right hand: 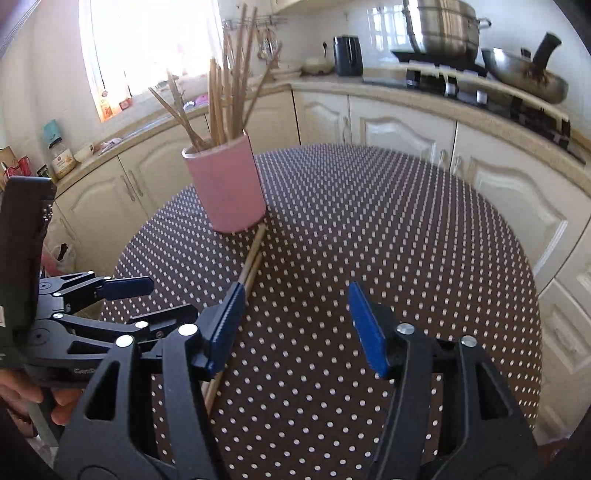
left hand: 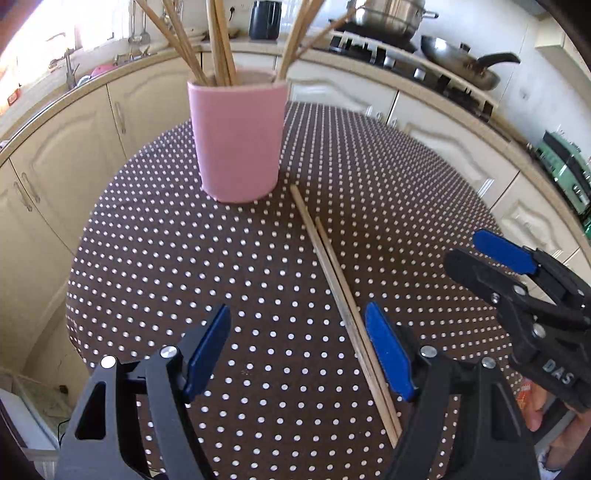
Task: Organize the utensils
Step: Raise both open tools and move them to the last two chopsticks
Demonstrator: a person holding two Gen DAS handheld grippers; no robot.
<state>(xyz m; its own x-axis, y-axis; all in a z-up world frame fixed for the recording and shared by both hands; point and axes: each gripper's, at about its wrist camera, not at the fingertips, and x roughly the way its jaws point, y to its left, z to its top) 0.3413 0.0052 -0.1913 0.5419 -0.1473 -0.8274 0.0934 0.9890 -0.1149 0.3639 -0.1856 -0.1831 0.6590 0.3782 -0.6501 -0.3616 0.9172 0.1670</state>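
A pink holder stands upright on the polka-dot table with several wooden chopsticks in it; it also shows in the right wrist view. Two loose chopsticks lie side by side on the cloth in front of the holder, also seen in the right wrist view. My left gripper is open and empty above the table, its right finger beside the loose pair. My right gripper is open and empty, its left finger over the pair's near end. The right gripper also shows in the left wrist view.
Cream kitchen cabinets curve around the table's far side. A hob with a steel pot and a wok stands at the back right. A sink lies at the back left. The table edge drops off at left.
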